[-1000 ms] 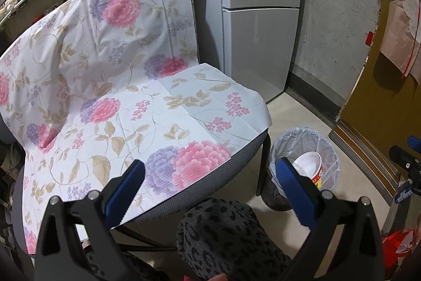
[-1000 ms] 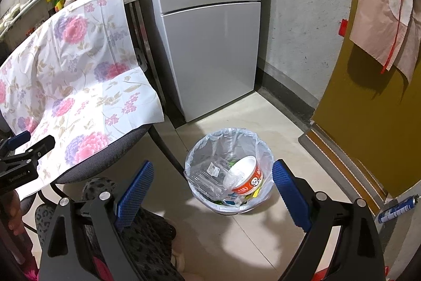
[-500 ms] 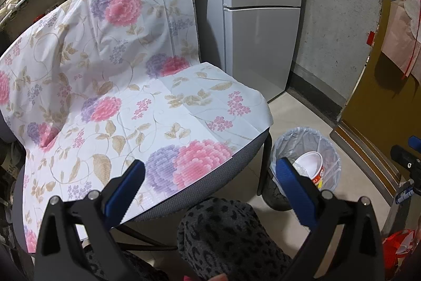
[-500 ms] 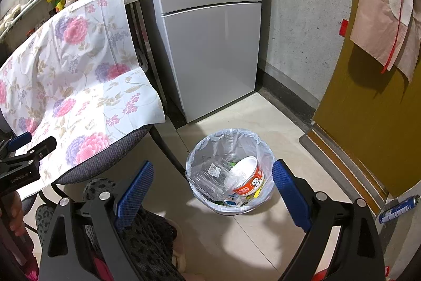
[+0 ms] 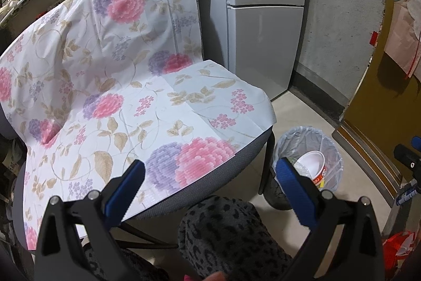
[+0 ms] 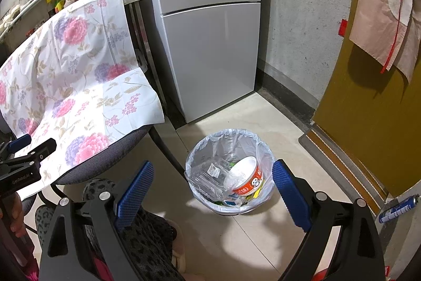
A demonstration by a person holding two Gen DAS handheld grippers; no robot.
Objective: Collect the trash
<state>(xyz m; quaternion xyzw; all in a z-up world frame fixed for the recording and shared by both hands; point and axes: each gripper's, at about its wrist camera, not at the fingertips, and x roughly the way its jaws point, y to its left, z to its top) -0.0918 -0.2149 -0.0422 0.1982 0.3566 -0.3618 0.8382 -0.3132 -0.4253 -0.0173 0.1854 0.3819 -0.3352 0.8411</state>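
A small trash bin lined with a clear bag (image 6: 252,142) stands on the floor by the chair; it also shows in the left wrist view (image 5: 329,146). Inside lie a red-and-white paper bowl (image 6: 248,175), a clear plastic container (image 6: 210,171) and small scraps. My right gripper (image 6: 213,187) is open and empty, held above and in front of the bin. My left gripper (image 5: 210,175) is open and empty, over the front edge of the chair seat. The left gripper also shows at the left edge of the right wrist view (image 6: 26,149).
A chair draped with a flowered cloth (image 5: 131,96) fills the left. A grey fridge (image 6: 210,30) stands behind the bin. A brown door (image 6: 368,123) is at the right, with a blue tube (image 6: 397,208) on the floor. Leopard-print legs (image 5: 223,233) are below.
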